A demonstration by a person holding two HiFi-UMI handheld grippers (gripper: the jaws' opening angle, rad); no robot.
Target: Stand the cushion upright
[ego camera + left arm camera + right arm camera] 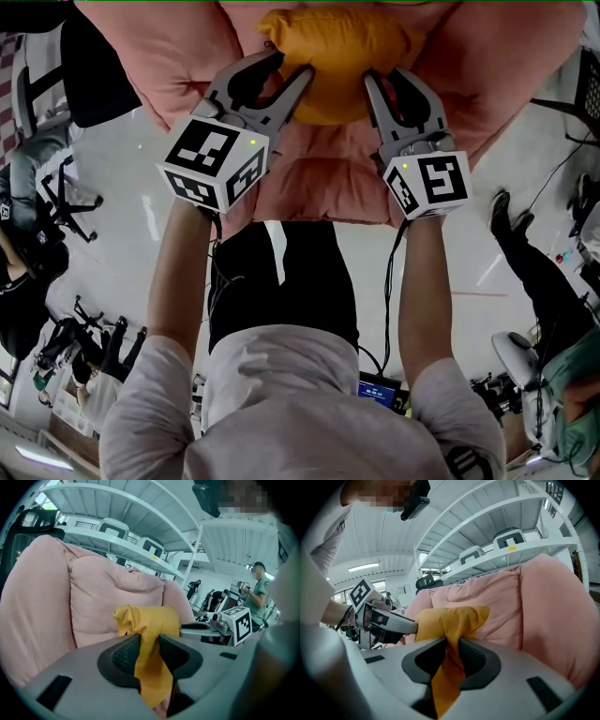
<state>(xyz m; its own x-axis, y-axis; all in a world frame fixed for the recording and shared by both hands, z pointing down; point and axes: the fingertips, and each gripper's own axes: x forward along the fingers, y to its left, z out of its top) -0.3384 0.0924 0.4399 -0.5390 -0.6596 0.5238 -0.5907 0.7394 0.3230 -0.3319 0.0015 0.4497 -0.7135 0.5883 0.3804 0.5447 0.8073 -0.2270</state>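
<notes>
An orange-yellow cushion (337, 58) rests on the seat of a pink padded armchair (187, 66), against its back. My left gripper (298, 77) is shut on the cushion's near left edge, with yellow fabric (149, 667) pinched between its pads. My right gripper (380, 86) is shut on the near right edge, a fold of the cushion (450, 623) caught between its jaws. In the left gripper view the cushion (147, 620) bulges just beyond the jaws, with the right gripper's marker cube (243, 623) to its right. The right gripper view shows the left gripper (386, 620) at the cushion's left.
The armchair's pink back (117, 597) and arms (553, 611) rise around the cushion. White shelving (131, 550) holding grey boxes stands behind the chair. Seated people (553, 375) and equipment (37, 216) ring the white floor (122, 216) on both sides.
</notes>
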